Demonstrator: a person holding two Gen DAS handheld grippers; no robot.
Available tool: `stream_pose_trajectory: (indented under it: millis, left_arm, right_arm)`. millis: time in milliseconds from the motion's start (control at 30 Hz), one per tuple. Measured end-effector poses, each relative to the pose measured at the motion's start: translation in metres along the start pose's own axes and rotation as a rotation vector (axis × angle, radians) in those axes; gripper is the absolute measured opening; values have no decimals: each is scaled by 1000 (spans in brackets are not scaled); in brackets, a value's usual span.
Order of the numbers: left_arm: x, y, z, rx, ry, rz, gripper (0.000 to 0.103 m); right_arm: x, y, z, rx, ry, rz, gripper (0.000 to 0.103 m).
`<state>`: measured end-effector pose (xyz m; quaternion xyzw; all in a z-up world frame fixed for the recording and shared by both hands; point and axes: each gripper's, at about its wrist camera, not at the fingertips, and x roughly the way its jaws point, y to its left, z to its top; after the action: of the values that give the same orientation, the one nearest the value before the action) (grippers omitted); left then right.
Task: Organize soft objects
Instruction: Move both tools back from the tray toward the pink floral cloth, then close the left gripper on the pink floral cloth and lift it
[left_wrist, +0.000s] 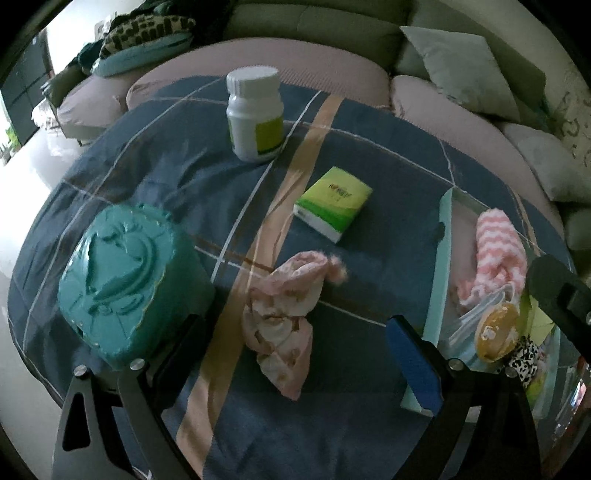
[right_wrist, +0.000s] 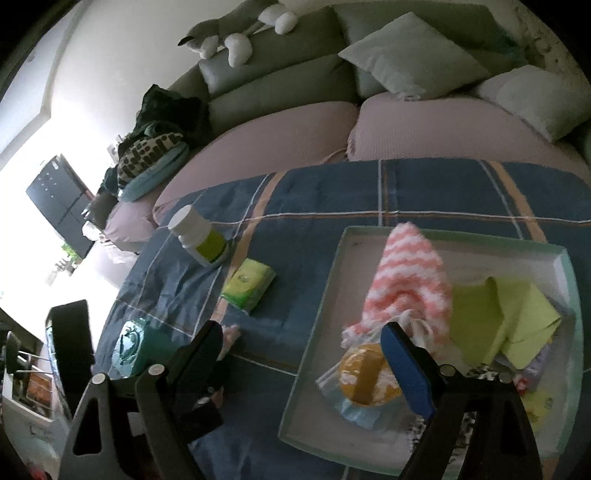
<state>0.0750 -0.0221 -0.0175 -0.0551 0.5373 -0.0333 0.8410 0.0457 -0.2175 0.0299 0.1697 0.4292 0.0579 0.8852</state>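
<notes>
**A:** How far has the sorting got?

**B:** Partway, by the look of it. The pale green tray (right_wrist: 569, 280) at the right of the counter (left_wrist: 155, 184) already holds a pink-and-white striped fuzzy sock (right_wrist: 406, 273), some yellow-green cloth (right_wrist: 498, 314), a black-and-white spotted piece (left_wrist: 524, 358) and a round yellow item in a clear wrapper (right_wrist: 365, 376).

**A:** And what is left outside it?

**B:** A crumpled pink cloth (left_wrist: 284, 317) lies on the blue plaid cover, well apart from the tray, straight ahead of the left tongs (left_wrist: 295, 354). That looks like the last loose soft thing. A green tissue pack (left_wrist: 332, 203) sits beyond it; whether it counts as soft is a judgement call.

**A:** The other things?

**B:** A white bottle (left_wrist: 255, 114) stands upright at the far side, and a teal embossed block (left_wrist: 129, 280) sits at the near left, just beside the left tongs' left finger. Neither seems to belong in the tray.

**A:** What are the tongs doing?

**B:** The left tongs are spread wide and hold nothing, with the pink cloth between their fingers' lines. The right tongs (right_wrist: 306, 354) are also spread and empty, hanging over the tray's near left edge, the blue pad above the yellow item.

**A:** So the next step?

**B:** Probably pinching the pink cloth and carrying it over to the tray.
</notes>
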Motion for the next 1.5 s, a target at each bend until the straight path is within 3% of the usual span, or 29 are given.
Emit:
stream_pose_trajectory:
  millis: [167, 300, 400, 567, 733, 933, 1500]
  left_arm:
    - [8, 3, -2, -14, 23, 10, 95]
    - [17, 4, -4, -10, 49, 41, 80]
    - [17, 1, -4, 2, 40, 62, 78]
    - [18, -5, -6, 48, 24, 119, 63]
    - [24, -9, -6, 85, 40, 130, 37]
    - [28, -9, -5, 89, 50, 143, 25]
    - [10, -2, 1, 51, 1, 35, 18]
  right_arm:
    - [12, 13, 1, -30, 16, 25, 90]
    - [17, 21, -1, -60, 26, 27, 90]
    - [20, 22, -2, -61, 34, 26, 90]
    - [20, 20, -2, -52, 34, 23, 90]
    - [20, 19, -2, -45, 35, 21, 90]
    - [19, 18, -2, -42, 33, 23, 90]
    - [13, 3, 2, 8, 17, 25, 90]
